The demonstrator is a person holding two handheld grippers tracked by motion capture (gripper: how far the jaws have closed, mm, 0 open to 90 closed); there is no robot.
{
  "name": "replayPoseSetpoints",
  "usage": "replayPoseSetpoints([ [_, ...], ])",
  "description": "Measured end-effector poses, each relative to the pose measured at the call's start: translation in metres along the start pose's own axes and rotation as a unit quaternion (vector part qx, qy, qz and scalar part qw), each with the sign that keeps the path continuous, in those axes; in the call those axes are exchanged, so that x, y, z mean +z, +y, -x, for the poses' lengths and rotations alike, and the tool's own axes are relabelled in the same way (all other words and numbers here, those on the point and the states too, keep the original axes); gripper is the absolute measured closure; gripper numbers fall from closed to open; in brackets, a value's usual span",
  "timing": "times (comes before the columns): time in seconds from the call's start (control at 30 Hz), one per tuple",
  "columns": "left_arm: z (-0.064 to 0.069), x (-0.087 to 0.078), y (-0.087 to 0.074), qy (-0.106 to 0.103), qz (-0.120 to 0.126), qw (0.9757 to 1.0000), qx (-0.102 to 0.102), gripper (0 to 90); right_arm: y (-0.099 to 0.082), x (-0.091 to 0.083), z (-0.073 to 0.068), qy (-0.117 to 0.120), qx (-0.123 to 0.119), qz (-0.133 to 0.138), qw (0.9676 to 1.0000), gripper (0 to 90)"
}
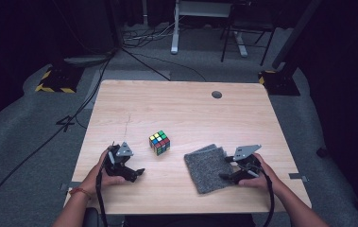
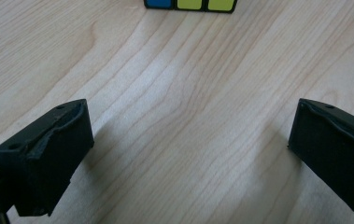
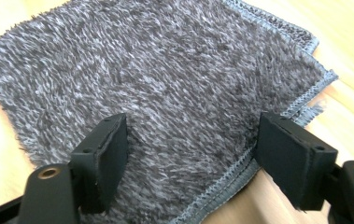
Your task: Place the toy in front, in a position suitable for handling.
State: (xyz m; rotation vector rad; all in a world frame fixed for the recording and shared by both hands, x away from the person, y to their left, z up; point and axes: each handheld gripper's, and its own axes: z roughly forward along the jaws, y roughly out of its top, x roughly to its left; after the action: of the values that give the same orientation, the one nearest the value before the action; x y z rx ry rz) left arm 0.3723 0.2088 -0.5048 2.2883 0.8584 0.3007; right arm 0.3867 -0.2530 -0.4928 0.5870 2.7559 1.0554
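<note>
While the right hand-held gripper (image 3: 191, 158) hovers released over the grey cloth (image 3: 165, 93), the left hand-held gripper (image 2: 191, 154), also released, rests near the puzzle cube (image 1: 159, 142), left of the cloth, on the tabletop (image 1: 176, 104).

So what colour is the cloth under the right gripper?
The cloth is a mottled dark grey with lighter grey stitched edging, clearest in the right gripper view.

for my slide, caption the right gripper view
Open right tool poised over the grey cloth on the wooden table.
</note>
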Motion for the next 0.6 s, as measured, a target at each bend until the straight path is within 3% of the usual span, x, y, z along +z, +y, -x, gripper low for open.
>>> replayPoseSetpoints([
  [0.17, 0.002, 0.006, 0.006, 0.001, 0.001, 1.0, -0.001, 0.5, -0.01, -0.012, 0.016, -0.025, 0.02, -0.012, 0.9994, 24.3],
  [0.27, 0.002, 0.012, 0.013, 0.003, 0.0, 1.0, -0.001, 0.4, -0.02, -0.024, 0.026, -0.047, 0.051, -0.006, 0.9976, 27.4],
  [0.4, 0.002, 0.02, 0.023, 0.001, 0.001, 1.0, -0.003, 0.2, -0.019, -0.033, 0.023, -0.06, 0.05, 0.023, 0.9967, 26.7],
  [0.6, -0.002, 0.036, 0.042, 0.001, 0.0, 1.0, 0.001, 0.8, -0.011, -0.027, 0.014, -0.039, 0.026, 0.041, 0.998, 24.8],
])
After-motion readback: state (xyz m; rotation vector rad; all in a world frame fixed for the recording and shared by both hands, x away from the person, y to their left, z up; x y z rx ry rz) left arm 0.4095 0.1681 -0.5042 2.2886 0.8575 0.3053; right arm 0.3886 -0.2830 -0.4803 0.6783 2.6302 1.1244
